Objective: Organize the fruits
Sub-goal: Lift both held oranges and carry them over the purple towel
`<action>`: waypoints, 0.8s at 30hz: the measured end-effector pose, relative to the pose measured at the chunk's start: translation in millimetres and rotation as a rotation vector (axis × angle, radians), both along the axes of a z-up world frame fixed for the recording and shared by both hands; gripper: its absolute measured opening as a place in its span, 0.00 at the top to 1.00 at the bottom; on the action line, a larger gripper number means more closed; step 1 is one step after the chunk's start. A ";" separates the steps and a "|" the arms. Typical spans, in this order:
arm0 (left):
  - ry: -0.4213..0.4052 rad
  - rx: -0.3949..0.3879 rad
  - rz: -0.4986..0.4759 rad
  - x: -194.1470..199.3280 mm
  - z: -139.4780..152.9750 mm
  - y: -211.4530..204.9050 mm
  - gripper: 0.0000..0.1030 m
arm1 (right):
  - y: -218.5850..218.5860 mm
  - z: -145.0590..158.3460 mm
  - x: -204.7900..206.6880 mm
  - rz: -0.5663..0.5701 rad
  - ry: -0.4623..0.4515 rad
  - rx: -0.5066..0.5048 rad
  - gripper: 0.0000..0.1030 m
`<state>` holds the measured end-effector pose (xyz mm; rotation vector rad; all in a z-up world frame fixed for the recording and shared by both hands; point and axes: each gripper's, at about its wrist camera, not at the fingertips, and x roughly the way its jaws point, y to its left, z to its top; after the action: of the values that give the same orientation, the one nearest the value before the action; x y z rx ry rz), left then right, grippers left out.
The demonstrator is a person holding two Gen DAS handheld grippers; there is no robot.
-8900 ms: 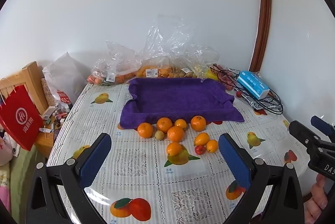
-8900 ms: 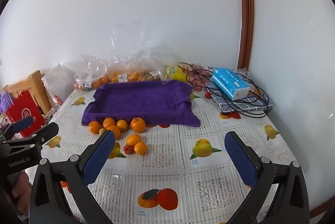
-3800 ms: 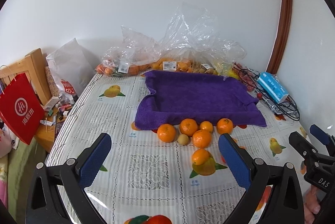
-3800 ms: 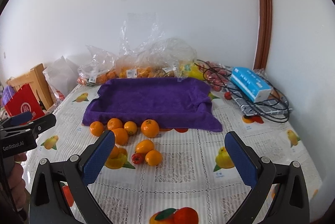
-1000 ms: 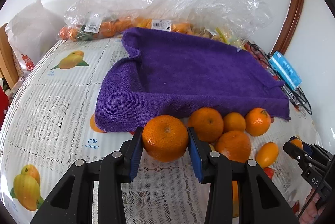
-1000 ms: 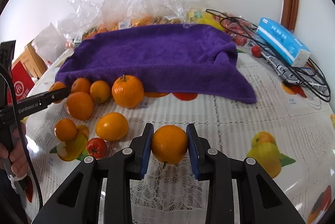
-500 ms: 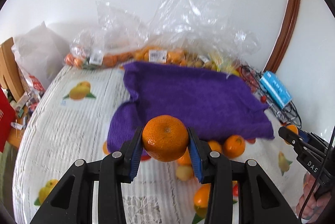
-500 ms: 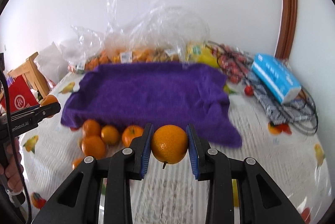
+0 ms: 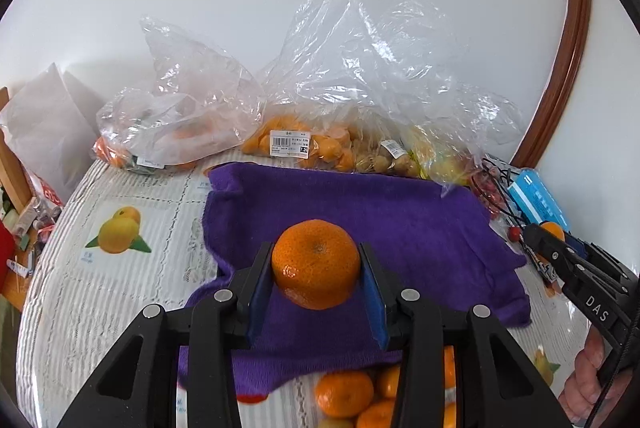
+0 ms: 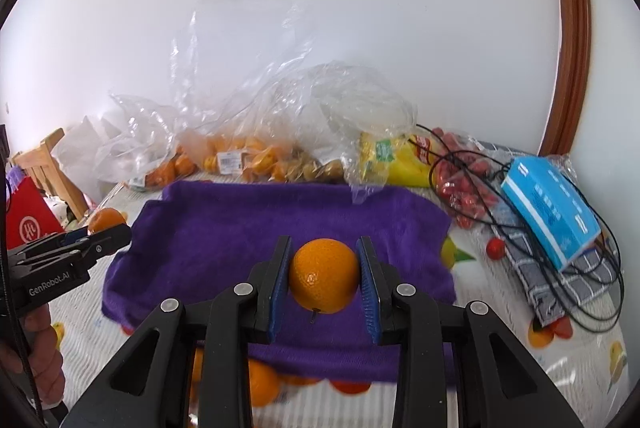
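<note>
Fingers [image 9: 258, 284]: left grip mandarin [image 9: 316, 262] | right, seemingly orange [image 10: 324, 276] | above purple towel [image 9: 400, 220]

Fuzzy matt purple towel [image 9: 400, 228], crinkly clear plastic bags [image 9: 372, 60], glossy dimpled mandarin [image 9: 316, 264], matt black plastic left gripper [image 9: 316, 292].
</note>
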<state>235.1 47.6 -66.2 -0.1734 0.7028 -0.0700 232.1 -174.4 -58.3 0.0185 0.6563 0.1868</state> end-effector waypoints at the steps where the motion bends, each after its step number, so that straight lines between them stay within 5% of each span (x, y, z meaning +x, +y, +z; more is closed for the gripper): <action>1: 0.006 0.002 0.000 5.9 -2.9 -0.1 0.63 | -0.3 0.0 4.8 -0.002 -0.002 -0.006 0.69; 10: 0.062 -0.010 0.029 29.2 -38.1 11.6 0.63 | -13.7 -35.0 35.2 -0.017 0.050 0.035 0.69; 24: 0.071 -0.035 0.042 34.8 -46.7 18.3 0.63 | -16.8 -63.3 46.4 -0.024 0.105 0.015 0.69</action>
<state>269.9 65.9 -112.9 -0.2246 0.7684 -0.0365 278.5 -191.3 -121.6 0.0508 0.7587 0.1682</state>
